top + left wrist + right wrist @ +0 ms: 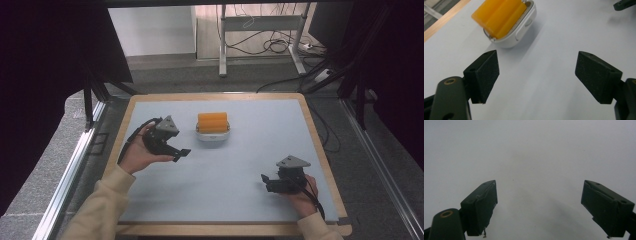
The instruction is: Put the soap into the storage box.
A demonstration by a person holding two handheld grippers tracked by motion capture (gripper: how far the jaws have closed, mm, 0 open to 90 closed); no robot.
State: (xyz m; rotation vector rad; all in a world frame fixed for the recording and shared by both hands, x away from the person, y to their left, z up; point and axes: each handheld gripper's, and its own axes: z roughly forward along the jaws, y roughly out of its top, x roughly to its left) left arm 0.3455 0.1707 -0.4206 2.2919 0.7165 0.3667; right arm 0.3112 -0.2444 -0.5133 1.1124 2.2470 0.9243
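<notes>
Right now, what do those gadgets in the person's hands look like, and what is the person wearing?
Each hand holds a black gripper: the left gripper and right gripper both carry a grey three-cornered plate on top and trail a black cable. Up close, each has two blocky black pads on arms with a brass-coloured ring. The sleeves are cream.

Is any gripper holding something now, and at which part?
Nothing is held. The left gripper is open near the white case; the right gripper is open over the table.

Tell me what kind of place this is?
Likely a lab data-collection rig: a blue-grey mat on a wood-edged table, metal framing alongside, loose cables on the floor, dark curtains, and one white-and-orange case.
</notes>
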